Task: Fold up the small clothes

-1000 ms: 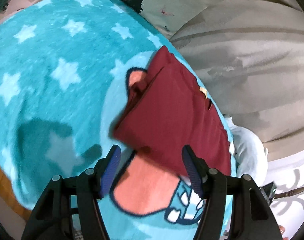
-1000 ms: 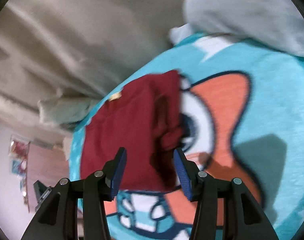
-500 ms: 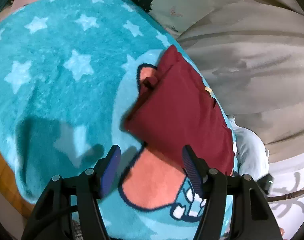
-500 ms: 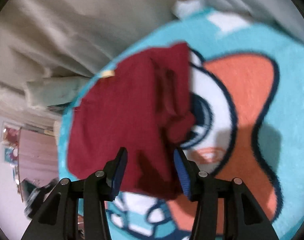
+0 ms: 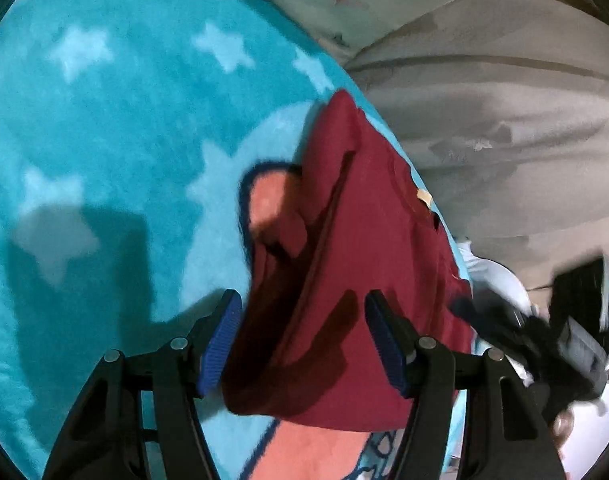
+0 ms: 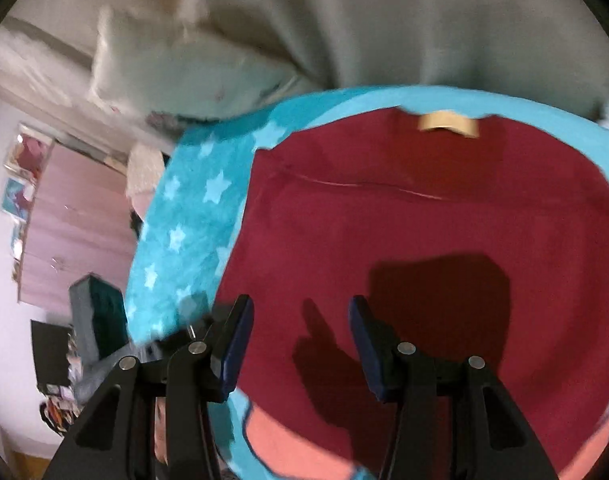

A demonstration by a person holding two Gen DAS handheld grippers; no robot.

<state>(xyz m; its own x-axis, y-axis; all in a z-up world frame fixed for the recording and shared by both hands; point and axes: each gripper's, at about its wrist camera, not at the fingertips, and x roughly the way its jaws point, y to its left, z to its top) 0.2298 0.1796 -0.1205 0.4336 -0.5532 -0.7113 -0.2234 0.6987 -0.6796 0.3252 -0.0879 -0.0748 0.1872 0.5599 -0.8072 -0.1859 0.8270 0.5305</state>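
So there's a dark red garment (image 5: pixel 356 280) lying on a fuzzy teal blanket (image 5: pixel 116 132) with pale stars and a big cartoon patch in orange and white, and it's sitting right along the blanket's edge where the beige bedding (image 5: pixel 484 92) is bunching up beside it. From the left wrist view the garment is looking partly folded, with one side flap doubled over toward the middle (there's a long crease running down it). The left gripper (image 5: pixel 302 340) is hanging over the near end of the cloth with its blue pads spread apart, and nothing is pinched between them; I can't tell if the tips are actually touching the fabric. Over on the right wrist view, the right gripper (image 6: pixel 300 348) is hovering above the garment's broad flat part, jaws also standing apart and holding nothing, throwing a chunky shadow on the cloth. A small tan label (image 6: pixel 448 123) is showing at the far edge of the garment. Both views are coming out pretty smeary.
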